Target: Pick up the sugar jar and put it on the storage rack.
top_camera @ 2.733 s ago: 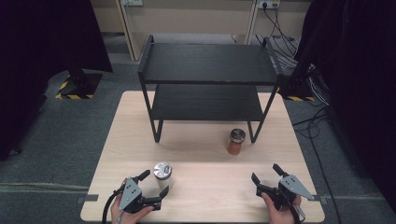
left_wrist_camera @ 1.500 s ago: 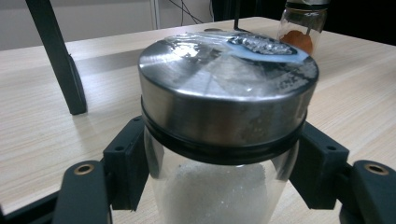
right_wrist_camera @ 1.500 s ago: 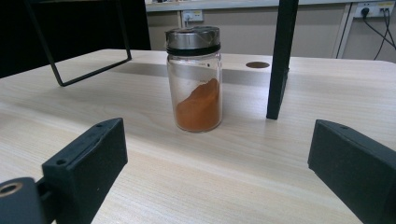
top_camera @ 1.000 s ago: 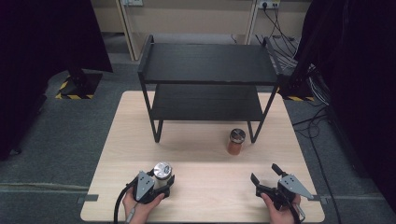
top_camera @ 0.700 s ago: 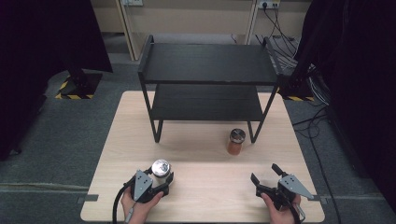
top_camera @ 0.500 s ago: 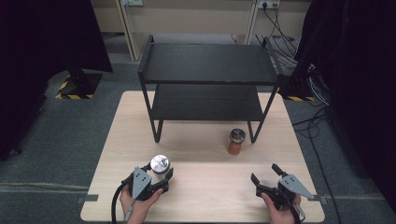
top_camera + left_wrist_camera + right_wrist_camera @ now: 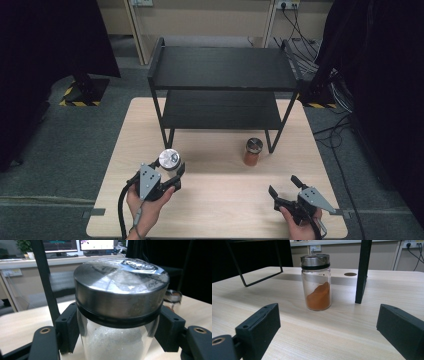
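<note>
Gripping glass jar [image 7: 117, 340] (white grains, steel lid), left tongs [image 7: 167, 177], wood-grain table [image 7: 220, 200]

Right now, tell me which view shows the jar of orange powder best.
The right gripper view: the orange-powder jar stands upright, whole and unobstructed on the table, beside a leg of the black shelf. The high view shows it small from above; the left gripper view catches just its lid behind the white-powder jar.
</note>
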{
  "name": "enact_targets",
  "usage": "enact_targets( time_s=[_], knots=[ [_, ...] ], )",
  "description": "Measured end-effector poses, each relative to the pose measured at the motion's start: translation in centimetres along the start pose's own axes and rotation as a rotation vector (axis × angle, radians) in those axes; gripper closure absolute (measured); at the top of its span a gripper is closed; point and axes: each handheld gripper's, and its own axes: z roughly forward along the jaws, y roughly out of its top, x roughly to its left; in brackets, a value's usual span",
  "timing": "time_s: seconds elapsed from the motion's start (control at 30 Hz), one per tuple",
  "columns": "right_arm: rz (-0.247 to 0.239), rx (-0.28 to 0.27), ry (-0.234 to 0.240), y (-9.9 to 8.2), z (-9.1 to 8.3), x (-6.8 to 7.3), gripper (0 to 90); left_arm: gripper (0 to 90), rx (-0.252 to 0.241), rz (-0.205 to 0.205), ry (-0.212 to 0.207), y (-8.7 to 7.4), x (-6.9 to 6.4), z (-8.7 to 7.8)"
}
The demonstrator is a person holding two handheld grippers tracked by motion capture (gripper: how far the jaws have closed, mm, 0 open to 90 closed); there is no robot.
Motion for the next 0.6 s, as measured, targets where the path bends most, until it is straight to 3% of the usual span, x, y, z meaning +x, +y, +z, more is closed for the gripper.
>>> enact_targets(
  time_s=[0.2, 0.6],
  knots=[
    [0.001, 0.002, 0.001, 0.0, 0.0, 0.0, 5.5, 30.9, -0.012, 0.011, 0.036, 2.3, -0.5, 0.9],
    [-0.001, 0.007, 0.005, 0.1, 0.1, -0.1, 5.7, 30.9, -0.029, 0.008, 0.069, 4.7, -1.0, 2.5]
  ],
)
